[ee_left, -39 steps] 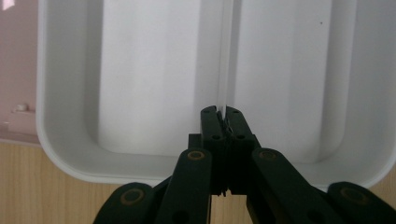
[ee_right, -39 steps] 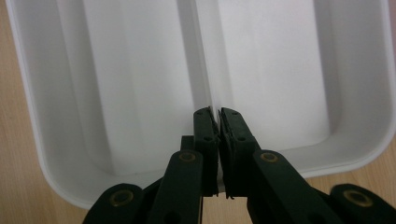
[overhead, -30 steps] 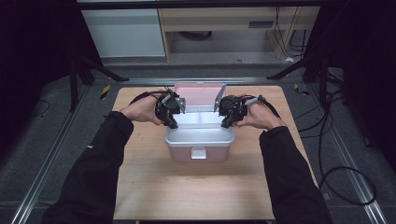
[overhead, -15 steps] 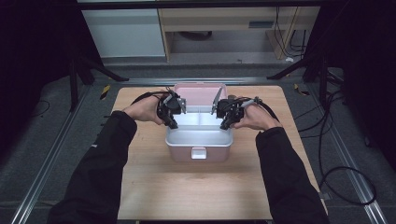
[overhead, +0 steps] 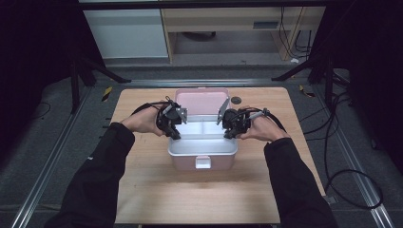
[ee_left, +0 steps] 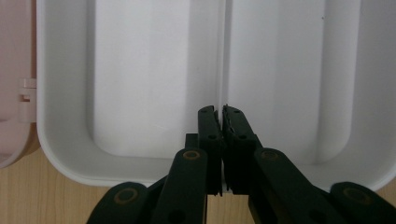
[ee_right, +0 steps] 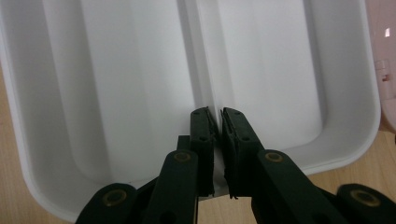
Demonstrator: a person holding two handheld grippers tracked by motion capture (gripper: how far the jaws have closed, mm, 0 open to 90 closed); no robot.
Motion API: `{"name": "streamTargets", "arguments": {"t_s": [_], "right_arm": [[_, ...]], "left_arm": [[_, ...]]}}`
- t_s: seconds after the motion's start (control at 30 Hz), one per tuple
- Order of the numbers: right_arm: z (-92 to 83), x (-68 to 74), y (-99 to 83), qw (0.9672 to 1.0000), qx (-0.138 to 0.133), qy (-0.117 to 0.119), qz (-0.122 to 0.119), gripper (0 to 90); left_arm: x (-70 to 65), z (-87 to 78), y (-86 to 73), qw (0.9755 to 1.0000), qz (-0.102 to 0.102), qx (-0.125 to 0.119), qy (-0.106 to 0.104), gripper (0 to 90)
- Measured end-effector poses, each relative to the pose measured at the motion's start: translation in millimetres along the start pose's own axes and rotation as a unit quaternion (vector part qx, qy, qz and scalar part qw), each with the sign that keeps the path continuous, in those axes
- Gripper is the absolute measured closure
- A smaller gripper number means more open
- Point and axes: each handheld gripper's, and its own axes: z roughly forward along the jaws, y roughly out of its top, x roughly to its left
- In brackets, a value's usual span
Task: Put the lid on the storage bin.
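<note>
A pink lunch box (overhead: pixel 202 164) stands on the table with its lid (overhead: pixel 202 100) tipped open at the back. Inside sits a white tray (overhead: pixel 202 142) with two compartments and a divider. My left gripper (overhead: pixel 177 135) meets the tray at its left rim and my right gripper (overhead: pixel 229 134) at its right rim. In the left gripper view the left gripper (ee_left: pixel 220 111) pinches the tray's (ee_left: pixel 56 158) thin wall at the divider (ee_left: pixel 222 56). The right gripper (ee_right: pixel 214 113) pinches the tray (ee_right: pixel 28 177) at the divider (ee_right: pixel 198 51) likewise. Both pairs of jaws have just been opening a trace, with the wall still between them.
The wooden table (overhead: pixel 142 190) has bare room in front of and beside the box. A small dark round thing (overhead: pixel 236 99) lies by the lid's right corner. The box's white latch (overhead: pixel 203 162) faces the person. Cables and stand legs lie on the floor around the table.
</note>
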Motion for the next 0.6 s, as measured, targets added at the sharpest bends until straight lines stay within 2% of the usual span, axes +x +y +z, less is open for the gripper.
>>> {"name": "streamTargets", "arguments": {"t_s": [0.2,0.33,0.4,0.5,0.57,0.6], "right_arm": [[-1.2,9.5,-2.1,0.9999,-0.006,-0.007,0.009,81.5],[-1.4,11.3,-3.9,0.9993,-0.019,-0.016,0.027,69.3],[-3.9,12.4,-6.4,0.9986,-0.031,-0.024,0.036,65.6],[-12.2,13.3,-11.3,0.9948,-0.081,-0.027,0.056,58.1],[-18.2,12.5,-14.5,0.9906,-0.111,-0.030,0.074,53.0],[-21.3,11.8,-16.4,0.9879,-0.126,-0.031,0.085,50.0]], "left_arm": [[-2.2,0.0,-2.3,0.9999,-0.001,-0.008,0.006,86.6],[-5.0,-0.8,-1.0,0.9999,0.003,-0.008,0.009,81.6],[-9.1,-6.0,-2.1,0.9994,-0.002,-0.031,0.012,77.3],[-13.6,-16.6,-7.3,0.9978,-0.015,-0.061,0.019,72.2],[-16.3,-25.6,-13.0,0.9948,-0.033,-0.094,0.022,66.8],[-16.9,-32.0,-17.2,0.9917,-0.054,-0.115,0.020,62.9]]}}
